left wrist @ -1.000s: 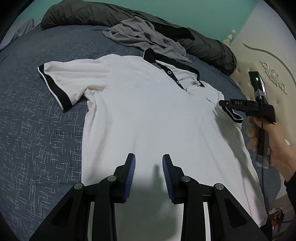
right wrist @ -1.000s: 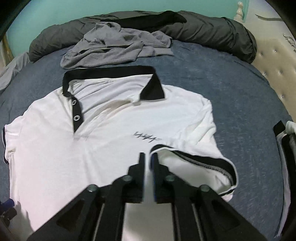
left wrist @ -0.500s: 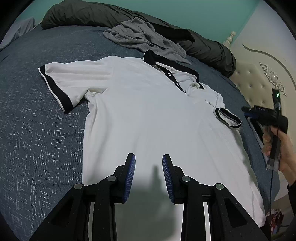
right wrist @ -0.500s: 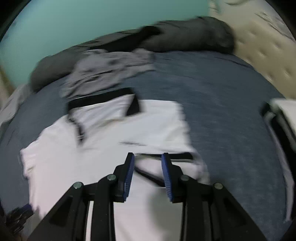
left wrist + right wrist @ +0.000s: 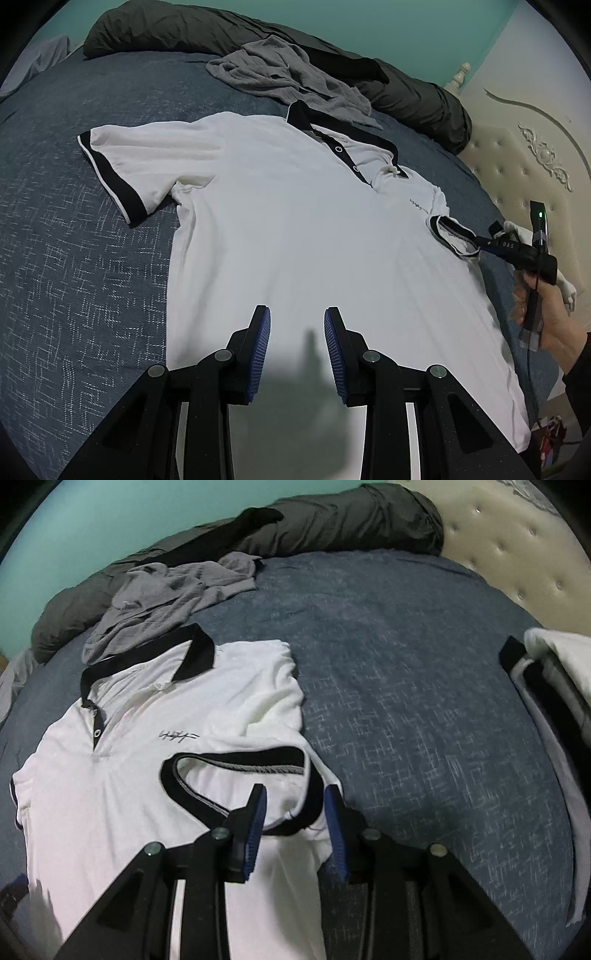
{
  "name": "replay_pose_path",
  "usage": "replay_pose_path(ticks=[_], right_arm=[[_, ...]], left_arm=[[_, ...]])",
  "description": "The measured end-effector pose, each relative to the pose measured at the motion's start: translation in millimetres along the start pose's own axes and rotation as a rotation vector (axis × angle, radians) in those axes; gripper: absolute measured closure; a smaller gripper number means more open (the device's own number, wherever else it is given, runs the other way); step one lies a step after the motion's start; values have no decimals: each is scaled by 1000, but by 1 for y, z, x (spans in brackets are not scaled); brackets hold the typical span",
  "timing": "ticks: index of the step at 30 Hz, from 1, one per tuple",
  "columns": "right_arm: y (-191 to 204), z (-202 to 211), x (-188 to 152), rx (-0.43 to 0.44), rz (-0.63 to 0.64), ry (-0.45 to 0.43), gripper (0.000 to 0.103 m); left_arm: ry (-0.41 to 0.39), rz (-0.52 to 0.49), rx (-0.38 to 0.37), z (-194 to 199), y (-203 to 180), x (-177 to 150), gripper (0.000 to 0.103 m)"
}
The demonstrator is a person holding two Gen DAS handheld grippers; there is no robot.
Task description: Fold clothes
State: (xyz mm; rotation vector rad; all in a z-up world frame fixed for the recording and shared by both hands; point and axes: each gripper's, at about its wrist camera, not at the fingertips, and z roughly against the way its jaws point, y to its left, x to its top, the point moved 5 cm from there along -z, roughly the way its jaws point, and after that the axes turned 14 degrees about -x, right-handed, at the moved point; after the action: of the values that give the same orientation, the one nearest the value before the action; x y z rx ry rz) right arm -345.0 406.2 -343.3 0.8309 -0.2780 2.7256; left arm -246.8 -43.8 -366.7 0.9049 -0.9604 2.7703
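The white polo shirt (image 5: 295,229) lies face up and spread flat on the blue bedspread (image 5: 74,258), collar toward the rumpled grey garment (image 5: 288,81) and the dark duvet (image 5: 332,524) at the far edge. Its sleeve on my left (image 5: 122,173) sticks straight out, while the one on my right (image 5: 251,775) is turned in over the chest, its black cuff lying just below the small chest logo. My right gripper (image 5: 295,812) hovers with fingers apart, straddling that cuff's outer edge and clamping nothing; my left gripper (image 5: 295,332) hangs over the lower body of the shirt, fingers likewise apart and empty. I judge the step in hand to be folding the sides inward (the right sleeve already lies that way). Next comes either settling this cuff flatter or matching it on the left, which calls for a pinch on the sleeve hem, a low carry across, and keeping the body unwrinkled.
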Motion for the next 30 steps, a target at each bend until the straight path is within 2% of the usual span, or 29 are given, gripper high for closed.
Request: replay_pose_path(ticks=[3, 6, 12, 17, 22, 25, 27, 28, 29, 30], right_arm=[[1, -2, 1, -4, 22, -1, 97], [4, 3, -1, -1, 39, -10, 101], [24, 26, -22, 76, 133, -27, 102], [33, 16, -52, 107, 194, 50, 102], [26, 4, -65, 76, 182, 90, 102], [25, 5, -66, 164, 147, 88, 102], [22, 9, -65, 223, 109, 77, 100], [20, 12, -65, 241, 90, 65, 99], [18, 16, -65, 251, 74, 51, 96], [10, 18, -64, 253, 37, 34, 92]], left_arm=[[0, 2, -3, 0, 1, 1, 70], [-2, 3, -6, 1, 0, 1, 70], [-5, 3, -7, 3, -1, 1, 70], [1, -4, -5, 2, -4, 0, 70], [8, -14, -8, 0, -7, 0, 70], [15, -15, -18, -2, -11, 1, 70], [15, -11, -33, -2, -15, 4, 64], [13, -7, -43, -2, -18, 6, 55], [8, -1, -55, -2, -22, 8, 51], [10, 2, -71, -4, -28, 12, 51]])
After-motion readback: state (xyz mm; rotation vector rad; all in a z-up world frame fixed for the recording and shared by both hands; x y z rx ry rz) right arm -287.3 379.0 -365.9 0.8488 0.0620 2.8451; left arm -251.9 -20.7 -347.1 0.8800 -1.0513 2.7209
